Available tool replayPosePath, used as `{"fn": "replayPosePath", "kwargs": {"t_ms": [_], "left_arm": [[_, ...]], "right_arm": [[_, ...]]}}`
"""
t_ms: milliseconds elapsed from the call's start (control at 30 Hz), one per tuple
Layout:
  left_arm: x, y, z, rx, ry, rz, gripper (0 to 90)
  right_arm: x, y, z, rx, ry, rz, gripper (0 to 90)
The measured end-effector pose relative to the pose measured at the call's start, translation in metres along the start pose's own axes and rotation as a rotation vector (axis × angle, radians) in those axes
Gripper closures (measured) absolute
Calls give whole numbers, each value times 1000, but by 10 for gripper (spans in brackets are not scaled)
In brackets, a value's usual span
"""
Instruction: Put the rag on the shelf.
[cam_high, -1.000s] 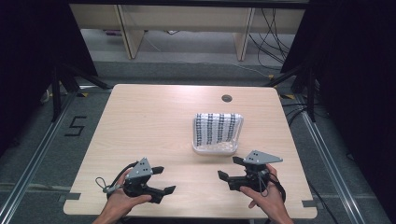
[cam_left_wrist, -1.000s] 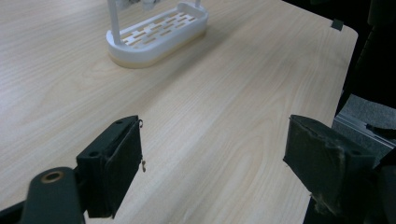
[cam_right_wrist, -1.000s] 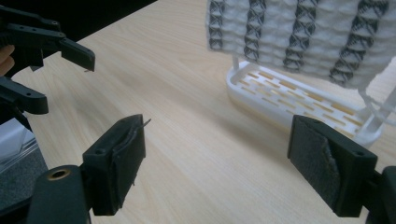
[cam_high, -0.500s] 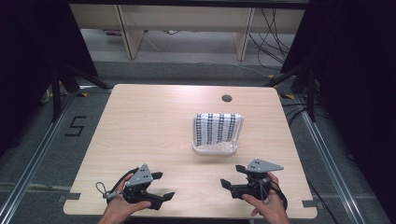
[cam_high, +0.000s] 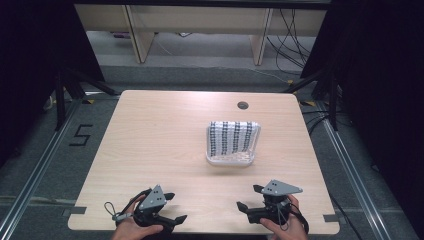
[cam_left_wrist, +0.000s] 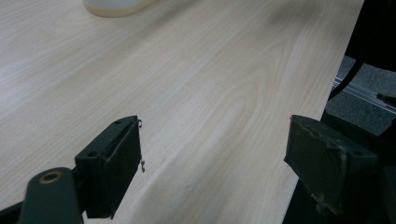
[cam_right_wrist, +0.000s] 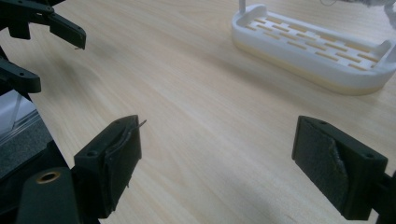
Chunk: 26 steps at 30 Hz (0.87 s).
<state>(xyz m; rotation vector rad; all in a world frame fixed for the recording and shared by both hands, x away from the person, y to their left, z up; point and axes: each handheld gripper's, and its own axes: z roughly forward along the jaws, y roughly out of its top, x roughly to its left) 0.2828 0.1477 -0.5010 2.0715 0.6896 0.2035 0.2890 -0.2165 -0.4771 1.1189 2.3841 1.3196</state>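
**Watcher:** Fingers (cam_left_wrist: 116, 168) on your left gripper (cam_high: 159, 211) are spread wide with nothing between them, and it is the same on your right gripper (cam_high: 260, 207): both sets stand released over bare wood. From each gripper view you can see the grain of the desk (cam_high: 160, 135) straight through the gap.

**Operator:** So where does that leave me? Nobody gave me a task line.

**Watcher:** Then I can only judge from how things lie. The single object out there is the white slotted rack (cam_high: 233, 143), sitting right of the desk's centre, well ahead of both your hands. It carries something black-and-white patterned across it; I cannot tell from the high view what that is. In your right gripper view the rack (cam_right_wrist: 317, 46) lies flat on the wood, upper right, and its slats look bare on the near part.

**Operator:** Is anything already done?

**Watcher:** Nothing I can point to as finished or started. You hold both grippers low at the near edge, left one toward the near left corner, right one toward the near right, and neither touches the rack. It reads as either a starting pose or a resting pose at the close; these pictures do not settle which.

**Operator:** And what is left?

**Watcher:** If the rack is your target, all of the reaching and grasping lies ahead, and your right hand is the nearer one.
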Motion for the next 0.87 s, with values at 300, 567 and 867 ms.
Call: {"fn": "replayPosePath", "kwargs": {"t_ms": [300, 567, 867], "left_arm": [[1, -2, 1, 8, 8, -4, 173], [0, -3, 4, 12, 3, -6, 173], [3, -3, 4, 20, 10, -16, 173]], "right_arm": [[0, -5, 2, 11, -5, -7, 169], [2, -5, 2, 23, -24, -13, 169], [1, -6, 3, 30, -24, -10, 169]]}}
